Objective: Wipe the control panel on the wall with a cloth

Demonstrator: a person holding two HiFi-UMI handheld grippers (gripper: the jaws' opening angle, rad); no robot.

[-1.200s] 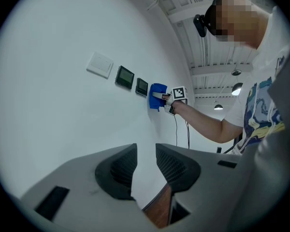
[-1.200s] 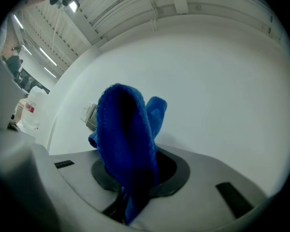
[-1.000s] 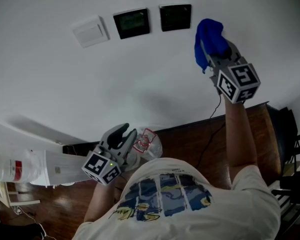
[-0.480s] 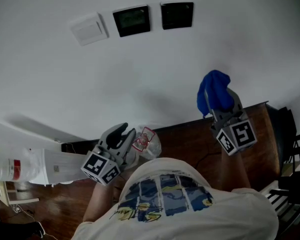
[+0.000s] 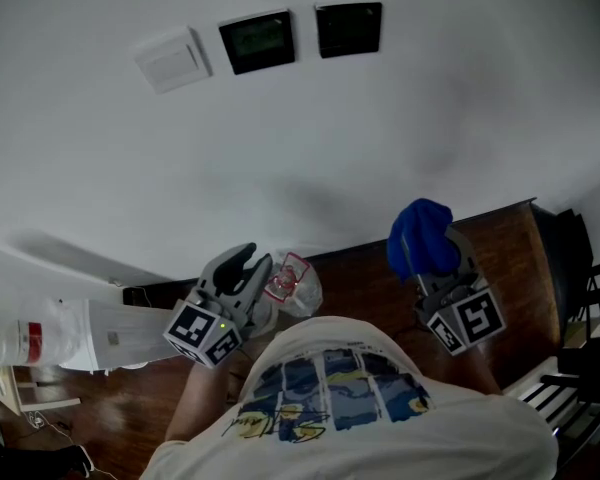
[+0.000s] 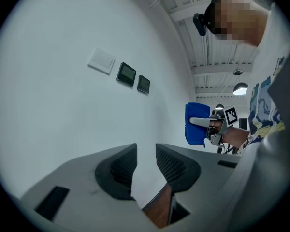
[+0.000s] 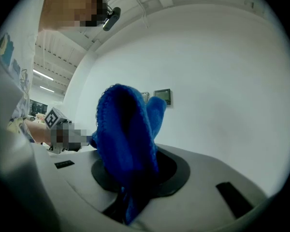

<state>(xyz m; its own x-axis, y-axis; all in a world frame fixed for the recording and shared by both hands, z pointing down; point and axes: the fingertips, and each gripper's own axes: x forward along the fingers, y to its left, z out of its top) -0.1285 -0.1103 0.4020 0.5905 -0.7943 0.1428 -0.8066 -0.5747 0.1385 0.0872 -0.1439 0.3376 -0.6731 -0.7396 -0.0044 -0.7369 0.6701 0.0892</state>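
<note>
Head view shows the left gripper (image 5: 246, 261) low before the white wall (image 5: 460, 98), jaws narrowly apart with nothing between them. High on the wall hang a white switch plate (image 5: 170, 60), then the left control panel (image 5: 257, 41) and the right control panel (image 5: 349, 29). Rightmost, the right gripper (image 5: 432, 254) clamps a blue cloth (image 5: 417, 230), well below both panels.

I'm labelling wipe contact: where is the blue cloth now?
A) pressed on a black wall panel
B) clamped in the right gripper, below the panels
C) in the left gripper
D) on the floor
B: the blue cloth sits bunched in the right gripper, well under the black panels; the left gripper is empty.
</note>
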